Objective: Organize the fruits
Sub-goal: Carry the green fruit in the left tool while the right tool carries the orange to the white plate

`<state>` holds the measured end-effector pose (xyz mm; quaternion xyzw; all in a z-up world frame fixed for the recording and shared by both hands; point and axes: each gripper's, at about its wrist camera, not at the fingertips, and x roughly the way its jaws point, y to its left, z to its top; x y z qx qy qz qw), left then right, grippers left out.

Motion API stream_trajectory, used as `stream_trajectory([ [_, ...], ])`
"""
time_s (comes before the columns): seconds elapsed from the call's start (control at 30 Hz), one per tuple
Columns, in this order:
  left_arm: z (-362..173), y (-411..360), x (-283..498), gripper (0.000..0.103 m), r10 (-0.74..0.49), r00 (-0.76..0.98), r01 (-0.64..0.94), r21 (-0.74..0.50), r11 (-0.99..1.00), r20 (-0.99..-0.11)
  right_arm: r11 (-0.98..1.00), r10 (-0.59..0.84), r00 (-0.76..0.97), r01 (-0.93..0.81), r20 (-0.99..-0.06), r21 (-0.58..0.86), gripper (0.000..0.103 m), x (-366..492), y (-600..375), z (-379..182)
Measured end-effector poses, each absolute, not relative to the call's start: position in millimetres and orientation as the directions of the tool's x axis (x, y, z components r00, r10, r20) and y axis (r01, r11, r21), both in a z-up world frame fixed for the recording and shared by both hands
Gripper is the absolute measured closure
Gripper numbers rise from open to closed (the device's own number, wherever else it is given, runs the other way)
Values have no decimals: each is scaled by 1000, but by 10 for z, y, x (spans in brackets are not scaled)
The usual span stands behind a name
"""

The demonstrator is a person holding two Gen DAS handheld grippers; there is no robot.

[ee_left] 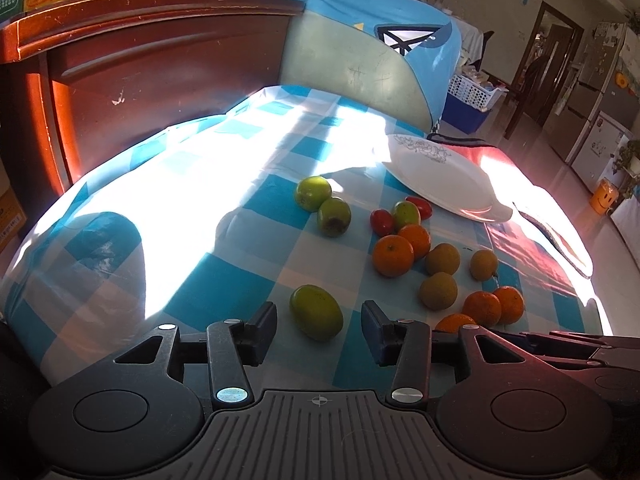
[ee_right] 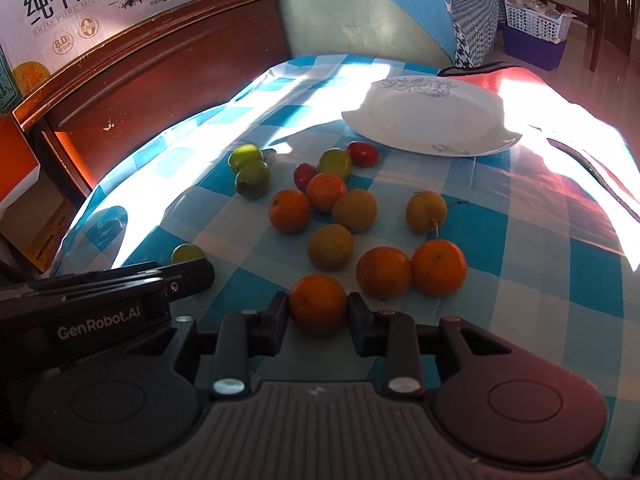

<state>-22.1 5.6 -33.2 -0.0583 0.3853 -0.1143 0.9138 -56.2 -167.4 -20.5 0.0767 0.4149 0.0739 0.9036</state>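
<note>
A blue-and-white checked tablecloth point(ee_right: 520, 240) covers the table, with a white plate point(ee_right: 432, 120) at one o'clock in the right wrist view, bare and well apart from the fruit. Scattered oranges, brownish fruits, green fruits and red tomatoes lie between plate and grippers. The right gripper point(ee_right: 319, 312) is clamped on an orange point(ee_right: 318, 304) at six o'clock, while the left gripper point(ee_left: 319, 326) stands spread apart around a green fruit point(ee_left: 316, 312), not touching it.

We saw orange oranges point(ee_right: 318, 305), green fruits point(ee_left: 316, 312), a white plate point(ee_right: 432, 120) with grey flowers, and a blue-and-white checked cloth point(ee_right: 520, 240).
</note>
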Motion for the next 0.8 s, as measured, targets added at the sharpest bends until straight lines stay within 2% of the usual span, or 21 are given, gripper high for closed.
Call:
stream_trajectory([
  [0.13, -364, 36, -157, 59, -254, 672, 156, -202, 967, -696, 977, 198, 645, -69, -738, 202, 71, -566, -1671, -204],
  [0.2, -374, 5, -144, 63, -258, 671, 168, -196, 966, -695, 977, 198, 644, -70, -739, 201, 71, -567, -1670, -205],
  [0.23, -380, -1, -139, 67, -258, 669, 168, -195, 966, -698, 977, 198, 645, -71, -738, 200, 71, -571, -1668, -205],
  [0.27, -395, -2, -133, 76, -254, 663, 165, -194, 967, -704, 977, 198, 645, -71, -738, 200, 71, -573, -1670, -205],
  [0.53, -395, 17, -139, 78, -253, 661, 156, -200, 967, -706, 973, 214, 638, -69, -740, 222, 71, -570, -1692, -196],
  [0.8, -228, -61, -157, 78, -285, 672, 214, -190, 958, -684, 964, 251, 631, -90, -734, 251, 71, -568, -1752, -63],
])
